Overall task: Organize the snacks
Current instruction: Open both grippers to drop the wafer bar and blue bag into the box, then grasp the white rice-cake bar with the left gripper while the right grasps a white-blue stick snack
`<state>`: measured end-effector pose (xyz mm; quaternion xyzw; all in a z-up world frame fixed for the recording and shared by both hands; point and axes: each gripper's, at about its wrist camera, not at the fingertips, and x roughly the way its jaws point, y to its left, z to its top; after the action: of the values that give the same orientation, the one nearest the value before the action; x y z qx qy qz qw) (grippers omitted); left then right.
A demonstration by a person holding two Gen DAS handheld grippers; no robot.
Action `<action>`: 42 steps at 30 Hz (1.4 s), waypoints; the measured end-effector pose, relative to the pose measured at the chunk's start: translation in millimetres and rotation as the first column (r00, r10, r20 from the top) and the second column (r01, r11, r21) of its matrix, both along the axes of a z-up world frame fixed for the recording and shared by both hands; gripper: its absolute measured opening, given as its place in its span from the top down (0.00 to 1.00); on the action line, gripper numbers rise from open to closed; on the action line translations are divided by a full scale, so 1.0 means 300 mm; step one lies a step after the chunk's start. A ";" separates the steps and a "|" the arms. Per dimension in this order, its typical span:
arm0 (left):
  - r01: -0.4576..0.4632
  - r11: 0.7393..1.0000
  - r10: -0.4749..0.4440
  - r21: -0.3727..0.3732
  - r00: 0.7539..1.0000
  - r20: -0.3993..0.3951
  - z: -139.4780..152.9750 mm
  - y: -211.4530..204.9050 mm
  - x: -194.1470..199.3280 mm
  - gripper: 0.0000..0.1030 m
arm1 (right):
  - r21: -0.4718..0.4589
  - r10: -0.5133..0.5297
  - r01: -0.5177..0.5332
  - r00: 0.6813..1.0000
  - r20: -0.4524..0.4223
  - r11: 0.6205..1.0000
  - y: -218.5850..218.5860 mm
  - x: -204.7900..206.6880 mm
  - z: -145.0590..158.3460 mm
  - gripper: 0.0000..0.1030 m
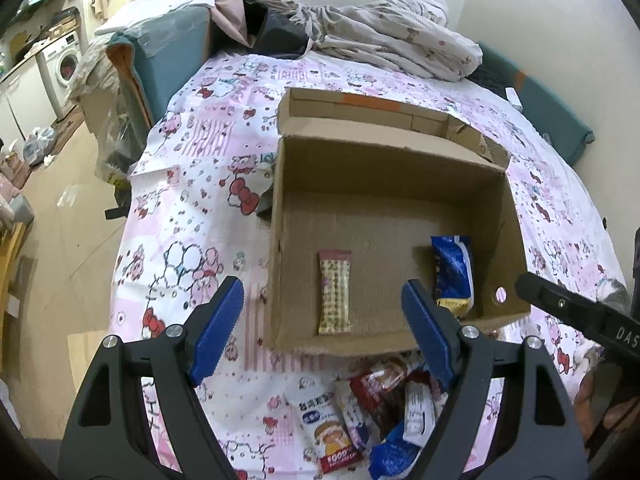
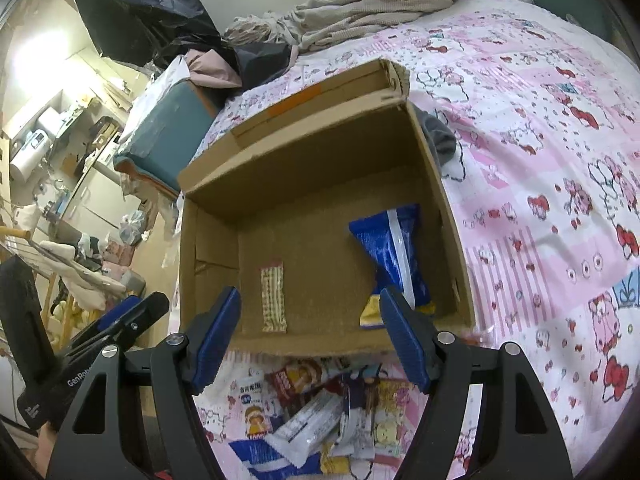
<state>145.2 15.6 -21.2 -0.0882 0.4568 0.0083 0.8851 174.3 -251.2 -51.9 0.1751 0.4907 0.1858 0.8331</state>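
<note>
Left wrist view
Left tool [image 1: 322,326]: black frame with blue ribbed pads, jaws standing wide apart, nothing between the pads; it hangs over the near wall of the box.
Box: open brown cardboard box [image 1: 516,240] with its flap folded back at 12 o'clock, resting on a bed.
Bed cover: pink and white cartoon-print sheet [image 1: 192,208], lying under the box on all sides.
Box contents: a slim cream and pink wrapped snack bar [image 1: 335,292] lies flat on the box floor at 7 o'clock; a blue snack packet with a yellow end [image 1: 454,274] lies in the corner at 4 o'clock, well apart from the bar.
Loose snacks: a heap of mixed snack packets [image 1: 360,412] lies on the sheet at 6 o'clock of the box, just outside its near wall.
Right tool [image 1: 528,286]: only one black finger shows, at the frame's 3 o'clock, beside the box's right wall.
Background: crumpled floral bedding [image 1: 400,40] at 12 o'clock.

Right wrist view
Right tool [image 2: 310,334]: same black and blue build, jaws wide apart and empty, above the box's near wall.
Box [image 2: 304,152]: the snack bar [image 2: 273,300] lies at 7 o'clock of its floor, the blue packet [image 2: 390,256] at 4 o'clock.
Loose snacks [image 2: 320,412]: heaped on the sheet [image 2: 540,160] at 6 o'clock of the box.
Left tool [image 2: 132,316]: seen from the side at the frame's 8 o'clock; its opening cannot be judged here.
</note>
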 end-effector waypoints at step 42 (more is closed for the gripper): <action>-0.184 0.978 0.154 -0.098 0.953 -0.259 -0.185 0.156 -0.170 0.24 | -0.159 0.090 -0.161 0.920 -0.382 0.974 0.103 -0.116 -0.331 0.84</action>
<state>94.3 62.3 -76.9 -0.1786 0.5553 0.0676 0.8094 139.6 -220.3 -151.3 0.0960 0.6654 0.1553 0.7238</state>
